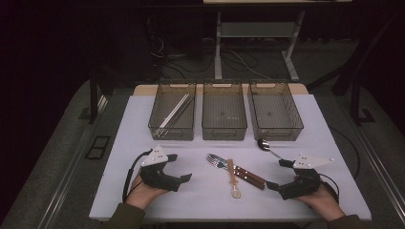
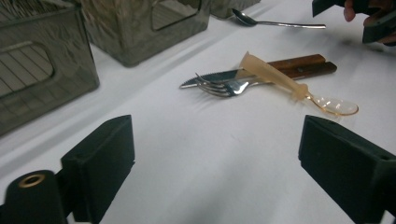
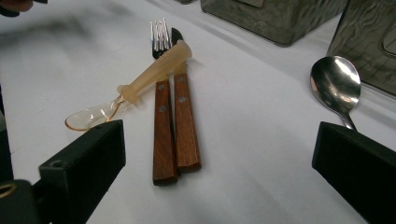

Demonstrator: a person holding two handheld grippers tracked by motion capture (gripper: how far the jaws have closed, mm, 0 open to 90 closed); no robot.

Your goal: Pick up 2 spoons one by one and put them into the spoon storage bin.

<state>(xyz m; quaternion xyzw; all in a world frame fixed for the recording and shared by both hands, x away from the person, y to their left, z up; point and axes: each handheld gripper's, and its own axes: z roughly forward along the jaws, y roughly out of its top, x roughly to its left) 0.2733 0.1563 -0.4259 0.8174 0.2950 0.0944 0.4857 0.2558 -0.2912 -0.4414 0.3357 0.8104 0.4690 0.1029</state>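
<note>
- While both claws hover low over the worktop (image 1: 143,200), left claw (image 1: 184,167) and right claw (image 1: 276,174) stand apart, empty.
- Fork (image 2: 219,86), knife (image 2: 280,67) and amber plastic spoon (image 2: 289,84) lie piled mid-worktop between them; plastic spoon crosses on top.
- Metal spoon (image 1: 267,148) lies apart, near right claw.
- Risk, I'd judge: grabbing the pile drags neighbours; thin flat handles may slip.
- Left bin (image 1: 154,121) has sticks.

Three grey bins (image 1: 224,117) in row at far side of white table (image 1: 143,191). Left bin (image 1: 173,117) holds chopsticks (image 1: 175,110). Desk legs (image 1: 218,43) behind, cables on floor.
</note>
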